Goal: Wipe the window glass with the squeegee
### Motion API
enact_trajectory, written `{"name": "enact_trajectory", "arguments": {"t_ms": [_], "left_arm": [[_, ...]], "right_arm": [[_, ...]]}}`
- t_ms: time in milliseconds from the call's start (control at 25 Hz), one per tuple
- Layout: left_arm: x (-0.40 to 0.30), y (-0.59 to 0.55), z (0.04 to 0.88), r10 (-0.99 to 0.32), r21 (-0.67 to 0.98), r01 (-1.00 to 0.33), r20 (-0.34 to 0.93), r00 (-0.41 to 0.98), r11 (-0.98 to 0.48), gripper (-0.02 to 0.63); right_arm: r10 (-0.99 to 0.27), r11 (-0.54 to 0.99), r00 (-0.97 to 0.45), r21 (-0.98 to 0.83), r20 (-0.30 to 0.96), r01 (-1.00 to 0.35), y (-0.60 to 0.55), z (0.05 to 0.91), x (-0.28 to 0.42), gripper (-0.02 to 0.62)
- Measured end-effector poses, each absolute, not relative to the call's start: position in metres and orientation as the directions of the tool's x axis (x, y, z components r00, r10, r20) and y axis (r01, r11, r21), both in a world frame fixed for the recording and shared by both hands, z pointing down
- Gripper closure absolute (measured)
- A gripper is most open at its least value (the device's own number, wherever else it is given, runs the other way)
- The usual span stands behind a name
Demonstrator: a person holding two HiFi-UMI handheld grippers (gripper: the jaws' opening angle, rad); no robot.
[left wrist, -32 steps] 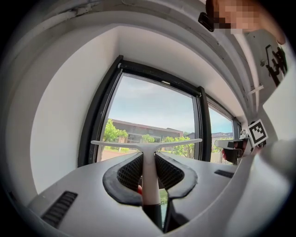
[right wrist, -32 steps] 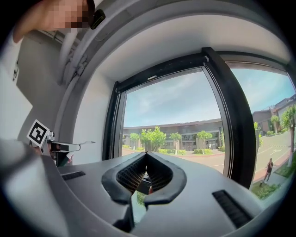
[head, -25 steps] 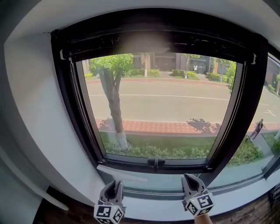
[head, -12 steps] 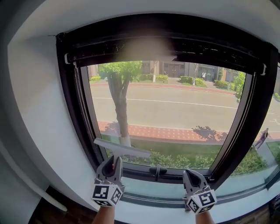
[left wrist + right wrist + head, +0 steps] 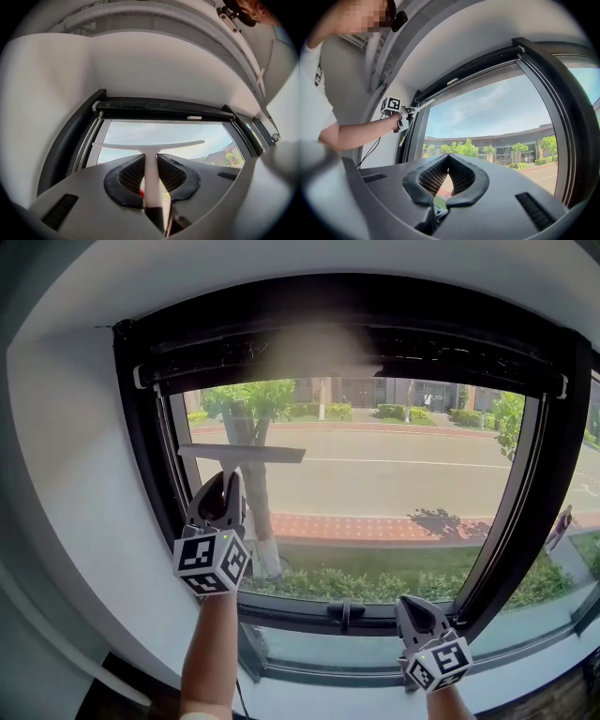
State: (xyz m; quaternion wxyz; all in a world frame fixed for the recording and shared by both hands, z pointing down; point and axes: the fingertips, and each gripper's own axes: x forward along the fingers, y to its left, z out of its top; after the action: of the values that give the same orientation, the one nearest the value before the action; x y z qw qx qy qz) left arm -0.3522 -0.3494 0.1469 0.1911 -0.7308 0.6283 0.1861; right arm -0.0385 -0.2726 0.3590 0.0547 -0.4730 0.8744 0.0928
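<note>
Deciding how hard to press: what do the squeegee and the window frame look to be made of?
Squeegee: looks like white moulded plastic, matte, handle and crossbar one smooth piece; whether the edge carries a rubber strip cannot be told. Window frame: dark, probably coated metal, with straight slim profiles and faint sheen; plastic is possible.

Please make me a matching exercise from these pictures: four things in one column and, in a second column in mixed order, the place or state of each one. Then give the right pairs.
Column 1
1. squeegee
2. left gripper
3. right gripper
4. window handle

Column 2
A. shut, nothing between the jaws
B. at the middle of the lower frame rail
C. blade level, in front of the upper left part of the glass
D. shut on a white shaft

Pairs: 1-C, 2-D, 3-A, 4-B
</note>
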Motion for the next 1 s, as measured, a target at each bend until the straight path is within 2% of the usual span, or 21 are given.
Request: {"name": "enact_trajectory", "arguments": {"t_ms": [400,1000], "left_arm": [[-0.367,-0.401,0.078,-0.848,-0.047,-0.992,-0.515,0.124,-0.116,0.515],[-0.382,-0.437,0.040,-0.849,-0.036,-0.994,-0.518,0.103,-0.099,0.515]], "right_arm": [[-0.756,0.530,-0.568,0.205,-0.325,-0.823,-0.297,0.245,-0.080,0.584],[-0.748,0.553,-0.589,0.203,-0.306,-0.808,-0.291,0.267,-0.098,0.584]]}}
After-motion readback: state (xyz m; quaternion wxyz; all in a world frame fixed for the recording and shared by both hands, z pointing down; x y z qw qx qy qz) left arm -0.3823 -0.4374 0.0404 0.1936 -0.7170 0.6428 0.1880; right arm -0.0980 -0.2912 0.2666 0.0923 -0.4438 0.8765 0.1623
